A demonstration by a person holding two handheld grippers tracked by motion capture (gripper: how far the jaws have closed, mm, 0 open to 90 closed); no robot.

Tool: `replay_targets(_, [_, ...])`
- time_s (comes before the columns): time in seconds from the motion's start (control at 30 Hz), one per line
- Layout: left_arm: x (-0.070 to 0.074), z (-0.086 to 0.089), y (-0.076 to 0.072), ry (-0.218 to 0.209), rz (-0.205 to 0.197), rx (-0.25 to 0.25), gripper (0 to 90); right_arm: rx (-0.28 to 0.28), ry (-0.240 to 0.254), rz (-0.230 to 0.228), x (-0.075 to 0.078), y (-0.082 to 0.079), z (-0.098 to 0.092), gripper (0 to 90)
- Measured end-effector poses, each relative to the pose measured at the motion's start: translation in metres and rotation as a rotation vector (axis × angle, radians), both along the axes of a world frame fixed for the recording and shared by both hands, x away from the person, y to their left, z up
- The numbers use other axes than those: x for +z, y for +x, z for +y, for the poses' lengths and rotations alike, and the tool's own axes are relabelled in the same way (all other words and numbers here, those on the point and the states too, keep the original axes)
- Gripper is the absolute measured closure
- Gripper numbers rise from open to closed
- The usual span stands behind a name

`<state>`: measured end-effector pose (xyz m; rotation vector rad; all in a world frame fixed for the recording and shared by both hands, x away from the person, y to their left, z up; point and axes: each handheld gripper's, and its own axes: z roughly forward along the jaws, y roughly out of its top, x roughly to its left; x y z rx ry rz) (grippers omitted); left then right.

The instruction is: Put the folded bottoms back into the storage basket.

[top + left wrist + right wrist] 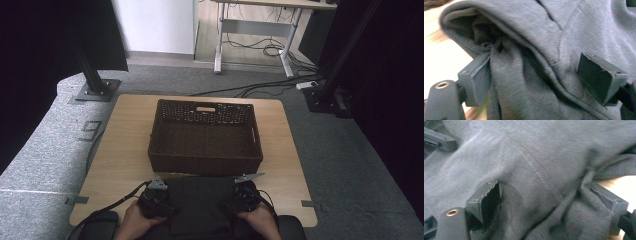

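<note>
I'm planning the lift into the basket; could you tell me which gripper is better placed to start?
Neither clearly: left gripper and right gripper flank the grey garment evenly, each with fabric bunched between its jaws, before the basket.

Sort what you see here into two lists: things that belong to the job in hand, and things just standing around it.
In the job:
grey garment, folded at the near table edge
left gripper, garment cloth between its jaws
right gripper, likewise
brown wicker basket, empty, just behind the garment

Standing around:
desk on the far floor
floor cables

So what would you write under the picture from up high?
Two hand-held grippers, left gripper and right gripper, grasp a dark folded garment before a wicker basket.
</note>
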<state>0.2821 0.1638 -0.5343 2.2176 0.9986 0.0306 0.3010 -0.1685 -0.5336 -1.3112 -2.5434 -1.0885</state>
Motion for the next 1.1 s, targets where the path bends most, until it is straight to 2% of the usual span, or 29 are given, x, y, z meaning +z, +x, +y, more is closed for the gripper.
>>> replay_targets(0.03, [0.0,-0.002,0.0,-0.003,-0.002,-0.003,18.3,0.006,0.005,0.004,0.0,0.0,0.002,19.4])
replay_targets(0.17, [0.001,-0.003,0.0,0.001,0.0,-0.008,25.4,0.027,0.002,-0.022,-0.001,-0.001,0.008,39.6])
replay_targets(0.27, [0.002,-0.003,0.002,-0.001,0.006,0.005,31.6,0.04,0.063,0.017,-0.004,0.002,0.007,52.2])
replay_targets(0.3, [0.002,-0.003,0.002,0.003,0.007,0.008,33.5,0.048,0.082,0.031,-0.006,0.002,0.008,53.8])
replay_targets(0.33, [0.002,-0.003,0.003,0.001,0.009,0.014,35.1,0.048,0.09,0.038,-0.006,0.002,0.01,54.9])
replay_targets(0.43, [0.003,-0.004,0.004,0.003,0.016,0.017,40.7,0.056,0.073,0.035,-0.005,0.002,0.016,57.2])
replay_targets(0.57, [0.003,-0.003,0.004,-0.025,0.041,0.017,57.2,0.045,0.097,0.035,-0.007,0.002,0.015,61.7])
replay_targets(0.67, [0.004,-0.003,0.004,-0.042,0.035,0.01,63.0,0.04,0.12,0.025,-0.006,0.0,0.012,65.1])
replay_targets(0.77, [0.006,-0.002,0.002,-0.058,0.026,0.002,64.9,0.049,0.118,0.001,-0.002,-0.002,0.012,66.8])
replay_targets(0.97, [0.016,0.003,0.003,-0.134,0.033,-0.018,66.0,0.055,0.143,-0.041,0.009,-0.008,0.009,67.9])
replay_targets(1.1, [0.025,0.006,0.003,-0.177,0.015,-0.024,66.2,0.059,0.151,-0.074,0.018,-0.011,0.008,68.0])
